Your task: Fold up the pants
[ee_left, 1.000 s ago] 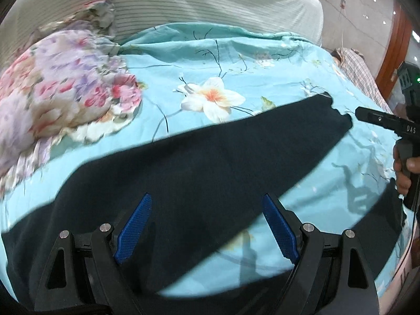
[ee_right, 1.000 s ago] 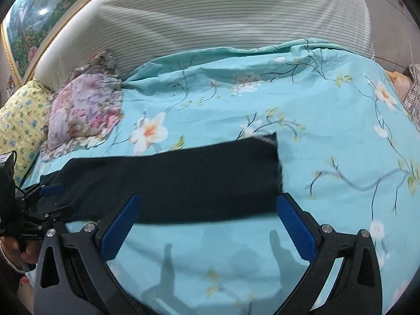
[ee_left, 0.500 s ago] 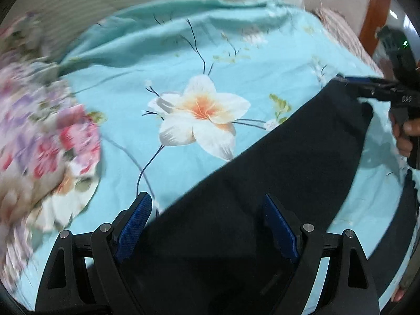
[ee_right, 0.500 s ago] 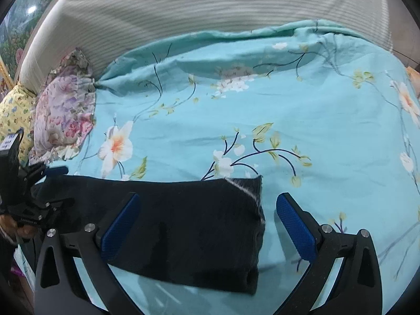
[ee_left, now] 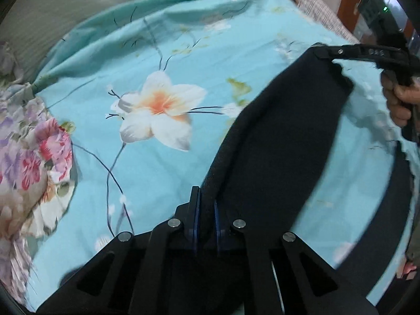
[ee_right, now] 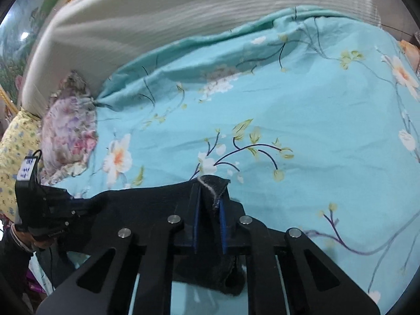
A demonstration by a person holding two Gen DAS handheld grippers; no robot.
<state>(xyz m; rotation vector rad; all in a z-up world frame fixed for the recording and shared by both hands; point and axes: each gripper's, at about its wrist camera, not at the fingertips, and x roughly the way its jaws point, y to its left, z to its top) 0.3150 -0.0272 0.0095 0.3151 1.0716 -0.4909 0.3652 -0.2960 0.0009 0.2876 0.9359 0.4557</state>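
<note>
The dark navy pants [ee_left: 283,136] stretch as one long band between my two grippers, over a turquoise floral bedspread [ee_left: 168,52]. My left gripper [ee_left: 206,207] is shut on the near end of the pants. My right gripper [ee_right: 208,204] is shut on the other end of the pants [ee_right: 147,202], where a pale inner edge shows. In the left wrist view the right gripper [ee_left: 323,50] pinches the far corner. In the right wrist view the left gripper [ee_right: 73,202] holds the band's left end. A second dark strip [ee_left: 388,210] lies at the right.
A pink floral pillow [ee_left: 23,157] lies at the left of the bed, also in the right wrist view [ee_right: 68,131], beside a yellow pillow [ee_right: 15,141]. A striped pale headboard cushion [ee_right: 183,21] runs along the back. A plaid cloth [ee_left: 320,8] lies far right.
Both grippers have closed on the ends of the pants and lifted the band off the bedspread. Both were open half a second ago.
</note>
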